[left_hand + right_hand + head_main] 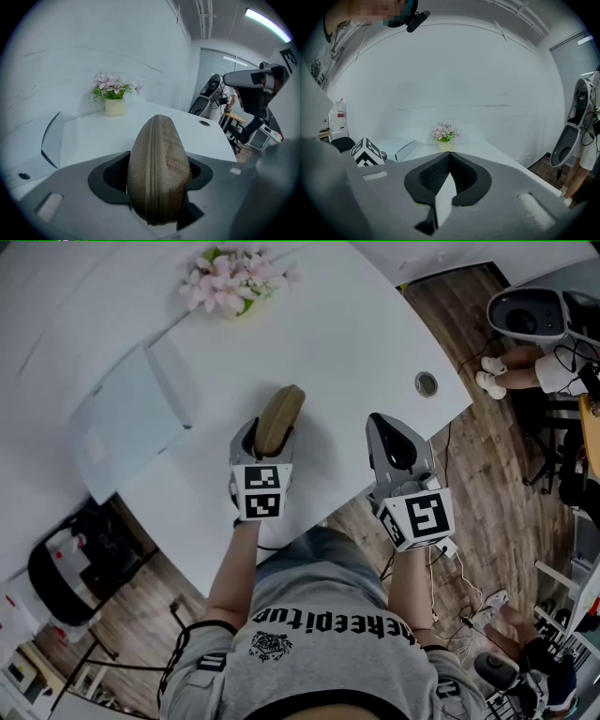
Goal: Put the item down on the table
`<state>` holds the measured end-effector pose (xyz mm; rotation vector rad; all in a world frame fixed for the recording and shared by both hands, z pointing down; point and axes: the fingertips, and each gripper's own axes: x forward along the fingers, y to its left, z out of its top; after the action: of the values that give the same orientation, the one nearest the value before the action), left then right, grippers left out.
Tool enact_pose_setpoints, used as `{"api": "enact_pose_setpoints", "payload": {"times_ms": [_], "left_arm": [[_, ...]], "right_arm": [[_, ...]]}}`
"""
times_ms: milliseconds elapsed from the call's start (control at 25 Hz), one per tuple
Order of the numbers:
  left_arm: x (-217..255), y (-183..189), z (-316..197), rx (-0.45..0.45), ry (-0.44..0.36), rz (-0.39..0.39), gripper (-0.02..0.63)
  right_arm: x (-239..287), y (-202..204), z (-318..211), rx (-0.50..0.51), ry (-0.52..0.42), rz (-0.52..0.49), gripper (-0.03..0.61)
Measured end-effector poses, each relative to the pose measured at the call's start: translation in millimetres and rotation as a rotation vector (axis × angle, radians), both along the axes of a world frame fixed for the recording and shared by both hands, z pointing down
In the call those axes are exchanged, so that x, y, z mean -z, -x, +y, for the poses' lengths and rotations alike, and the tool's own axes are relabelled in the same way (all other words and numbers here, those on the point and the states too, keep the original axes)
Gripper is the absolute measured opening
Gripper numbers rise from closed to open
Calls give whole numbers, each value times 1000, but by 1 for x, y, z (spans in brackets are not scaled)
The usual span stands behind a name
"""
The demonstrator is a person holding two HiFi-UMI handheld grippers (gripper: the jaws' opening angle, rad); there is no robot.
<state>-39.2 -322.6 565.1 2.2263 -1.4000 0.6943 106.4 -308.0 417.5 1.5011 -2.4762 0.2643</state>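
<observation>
A: Left gripper (265, 448) state?
B: Jaws wide, clamped on the tan woven oval zip case (158, 168). The case stands on edge between the pads, zipper seam facing the camera.
A: Case location?
B: Over the white table (319, 343), near its front edge. Contact with the tabletop cannot be told.
A: Right gripper (394, 442)?
B: Jaws together, nothing between them, beside the left at the table edge.
A: Else?
B: Pot of pink flowers (230, 282) at the far side.
</observation>
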Motion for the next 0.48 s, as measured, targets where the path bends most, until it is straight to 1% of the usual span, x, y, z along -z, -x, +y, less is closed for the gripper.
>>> {"api": "enact_pose_setpoints", "payload": {"times_ms": [280, 480], "left_arm": [[-11, -2, -1, -12, 14, -29, 308], [-13, -4, -4, -20, 2, -31, 310]], "right_arm": [[-4, 0, -1, -3, 13, 4, 0], [-4, -1, -3, -7, 13, 4, 0]]}}
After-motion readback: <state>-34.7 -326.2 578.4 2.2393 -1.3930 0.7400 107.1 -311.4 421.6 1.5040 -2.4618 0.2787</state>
